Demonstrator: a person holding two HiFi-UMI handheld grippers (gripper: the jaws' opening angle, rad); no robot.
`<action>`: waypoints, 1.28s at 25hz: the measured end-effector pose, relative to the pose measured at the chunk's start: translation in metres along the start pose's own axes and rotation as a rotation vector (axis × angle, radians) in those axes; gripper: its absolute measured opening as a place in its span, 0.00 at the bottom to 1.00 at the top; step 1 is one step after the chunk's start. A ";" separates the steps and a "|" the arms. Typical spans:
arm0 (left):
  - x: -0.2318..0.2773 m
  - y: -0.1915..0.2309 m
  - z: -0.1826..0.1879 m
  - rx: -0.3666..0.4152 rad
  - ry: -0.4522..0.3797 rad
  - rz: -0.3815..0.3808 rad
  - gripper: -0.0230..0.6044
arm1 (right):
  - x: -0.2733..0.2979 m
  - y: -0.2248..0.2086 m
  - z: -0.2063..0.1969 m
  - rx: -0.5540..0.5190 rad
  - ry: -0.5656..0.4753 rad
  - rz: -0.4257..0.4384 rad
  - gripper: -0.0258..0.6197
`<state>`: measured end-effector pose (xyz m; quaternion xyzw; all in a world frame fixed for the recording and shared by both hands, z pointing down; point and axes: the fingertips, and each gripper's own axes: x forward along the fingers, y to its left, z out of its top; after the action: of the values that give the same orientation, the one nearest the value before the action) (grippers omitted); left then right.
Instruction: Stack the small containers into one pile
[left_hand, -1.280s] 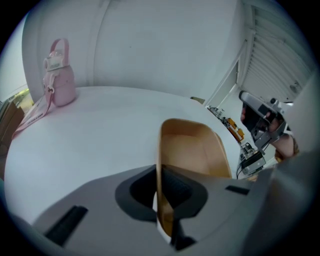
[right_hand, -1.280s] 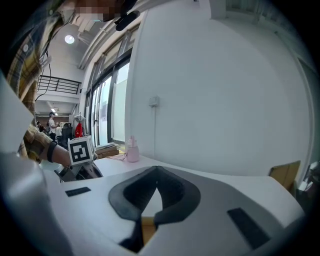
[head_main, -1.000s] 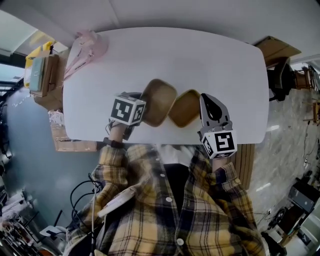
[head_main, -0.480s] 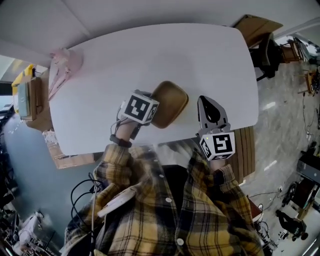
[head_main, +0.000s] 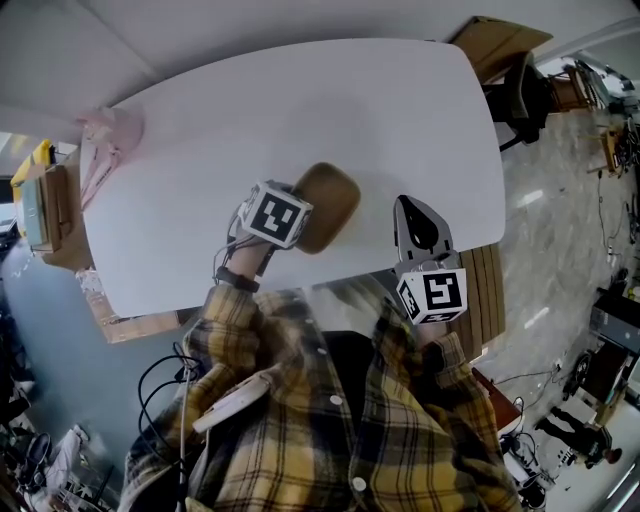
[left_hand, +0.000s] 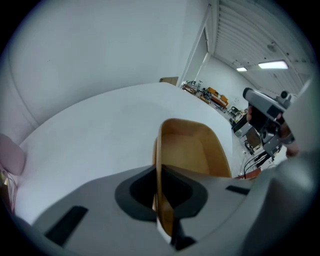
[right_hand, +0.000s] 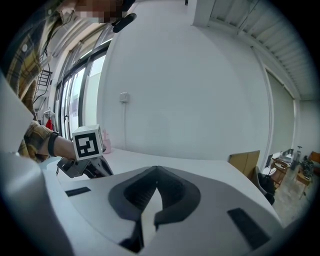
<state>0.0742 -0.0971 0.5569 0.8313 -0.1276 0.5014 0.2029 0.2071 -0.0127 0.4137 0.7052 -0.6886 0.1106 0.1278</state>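
Brown container (head_main: 328, 203): near the counter's (head_main: 300, 110) near edge, its rim pinched in the left tongs (left_hand: 159, 175).
Right tongs (right_hand: 156, 170): closed, nothing between, just right of the container at the same edge.
Bare counter: wide beyond and to both sides.
Pink item (head_main: 108, 138): far left corner, well apart.

L gripper (left_hand: 159, 172) clamped on container (left_hand: 192, 150) rim, angled down | R gripper (right_hand: 156, 172) closed, empty
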 end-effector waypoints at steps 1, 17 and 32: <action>0.002 0.000 -0.002 0.005 0.008 0.006 0.07 | 0.001 0.000 0.000 -0.001 0.000 0.003 0.06; 0.008 0.012 0.000 0.186 0.003 0.196 0.08 | 0.018 0.006 -0.002 -0.009 0.021 0.064 0.06; 0.022 0.017 -0.008 0.195 0.000 0.208 0.17 | 0.013 0.006 -0.009 0.007 0.029 0.050 0.06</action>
<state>0.0708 -0.1082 0.5833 0.8295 -0.1634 0.5297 0.0681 0.2014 -0.0219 0.4271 0.6864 -0.7038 0.1264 0.1323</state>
